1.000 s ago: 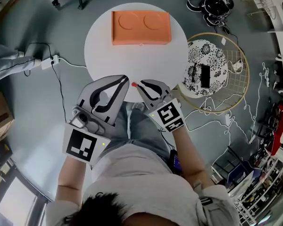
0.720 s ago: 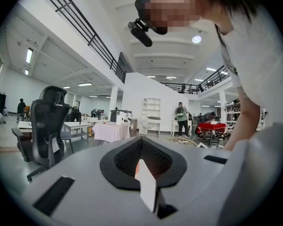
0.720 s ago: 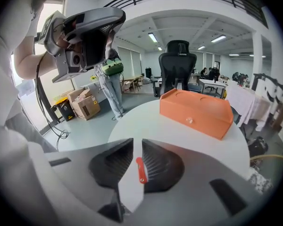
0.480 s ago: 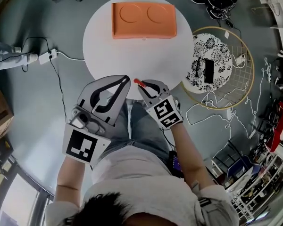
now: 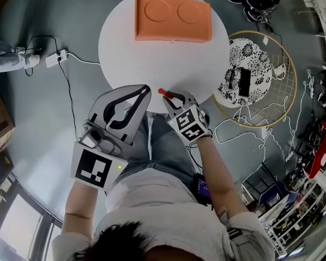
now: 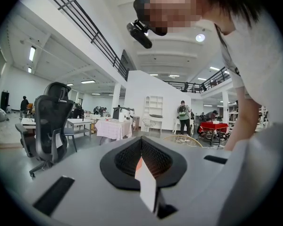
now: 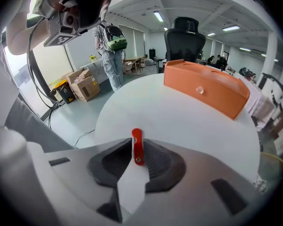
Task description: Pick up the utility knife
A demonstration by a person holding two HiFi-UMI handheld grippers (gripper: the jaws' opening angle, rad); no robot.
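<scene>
Right gripper [image 7: 137, 157]: jaws clamped on the red utility knife [image 7: 137, 145], one end poking out past the tips. Left gripper [image 6: 141, 157]: jaws pressed together with nothing between them; we held it off the table, by the lap. We judged the grasp done. Whether the knife had cleared the white table [image 5: 152, 64] we could not tell. The knife sat at the near rim. The orange tray [image 5: 173, 19] lay well apart on the far side, leaving bare tabletop between.

Utility knife [image 7: 137, 146]: glossy red plastic. Table [image 5: 152, 64]: smooth matt white. Tray [image 5: 173, 19]: matt orange plastic.
</scene>
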